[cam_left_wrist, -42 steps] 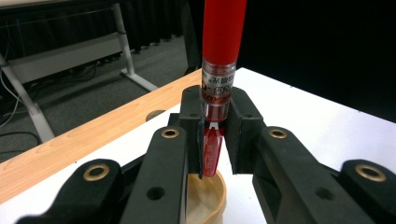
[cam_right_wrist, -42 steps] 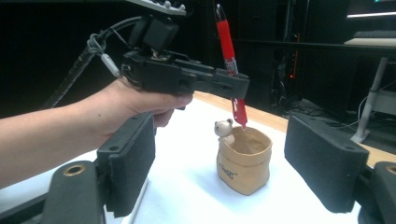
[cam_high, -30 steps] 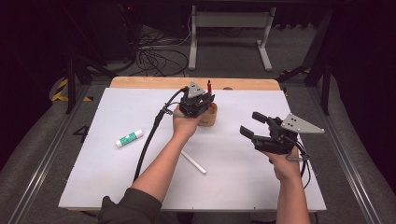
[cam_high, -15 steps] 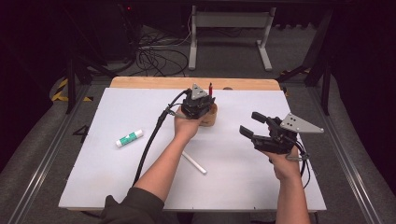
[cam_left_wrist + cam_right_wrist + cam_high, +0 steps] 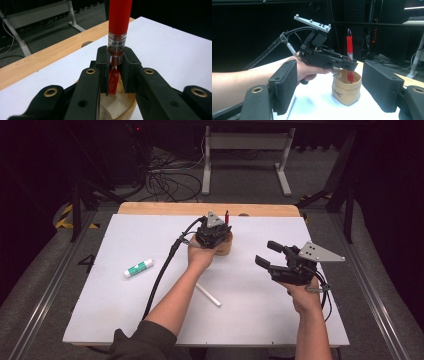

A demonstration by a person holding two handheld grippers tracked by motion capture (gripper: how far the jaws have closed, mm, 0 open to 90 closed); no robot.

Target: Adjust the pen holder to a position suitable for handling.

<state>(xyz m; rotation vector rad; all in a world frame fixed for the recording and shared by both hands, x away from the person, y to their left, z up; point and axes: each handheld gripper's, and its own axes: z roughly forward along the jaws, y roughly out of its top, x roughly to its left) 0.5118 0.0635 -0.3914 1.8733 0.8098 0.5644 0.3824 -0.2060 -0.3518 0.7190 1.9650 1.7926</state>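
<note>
Left gripper view looks along the two black jaws of the left gripper (image 5: 115, 72), which are clamped on a red marker (image 5: 119, 17) just below its clear band. The marker's long axis runs upright, its red cap end rising above the jaws and its lower end dropping below them into the open mouth of a small tan paper bag (image 5: 117, 107) that stands directly under the jaws on the white bench (image 5: 175, 50). In the right gripper view the left gripper (image 5: 348, 65) reaches level over the bag (image 5: 345, 92), the hand wrapped round its grip and the forearm stretched across the bench, with the marker (image 5: 349, 50) standing straight up through the jaws. In the high view the right gripper (image 5: 267, 255) is held well apart from the bag (image 5: 226, 245), its jaws pointing toward the left hand; they stand wide with nothing between them and have just been closing a little.
</note>
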